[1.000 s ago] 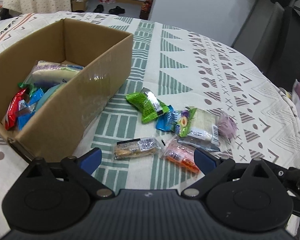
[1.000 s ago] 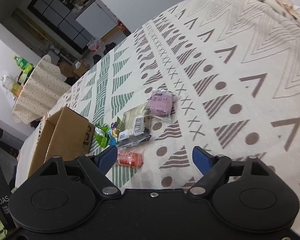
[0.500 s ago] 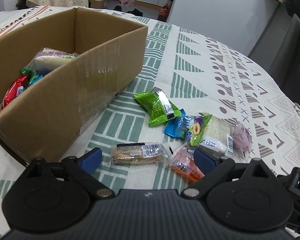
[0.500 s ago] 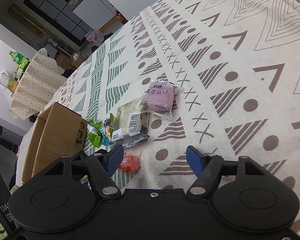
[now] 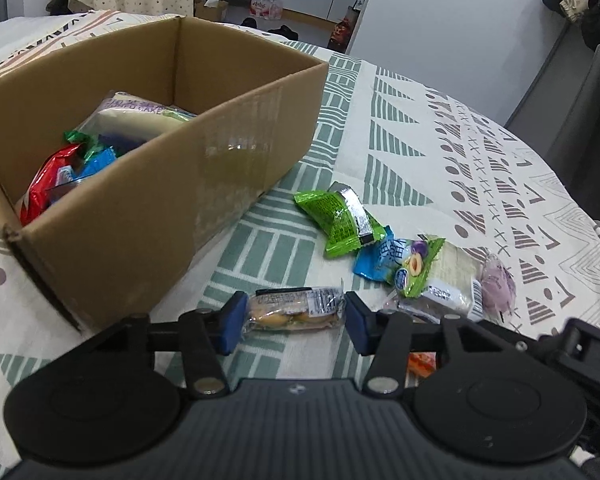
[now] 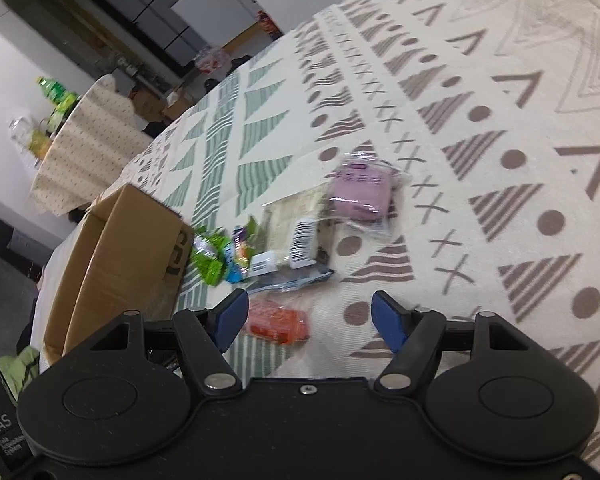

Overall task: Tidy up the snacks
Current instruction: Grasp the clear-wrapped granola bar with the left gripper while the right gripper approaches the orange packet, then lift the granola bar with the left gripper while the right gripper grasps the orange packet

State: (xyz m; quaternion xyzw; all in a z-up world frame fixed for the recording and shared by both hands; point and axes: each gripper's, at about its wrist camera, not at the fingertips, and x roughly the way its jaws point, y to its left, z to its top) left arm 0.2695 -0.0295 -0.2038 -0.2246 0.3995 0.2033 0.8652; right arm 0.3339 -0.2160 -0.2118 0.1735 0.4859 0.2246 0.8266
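A cardboard box holds several snack packs on a patterned tablecloth. My left gripper is open, its blue fingertips on either side of a clear-wrapped biscuit pack, close to both ends. Beyond lie a green pack, a blue pack, a sandwich pack and a purple pack. My right gripper is open and empty, with an orange pack just ahead of its left finger. The box, sandwich pack and purple pack show there too.
The tablecloth stretches on past the snacks. My right gripper's body sits at the lower right of the left wrist view. A second draped table with bottles stands in the background.
My left gripper has moved forward and down and narrowed around the biscuit pack. My right gripper has moved closer to the orange pack and narrowed a little.
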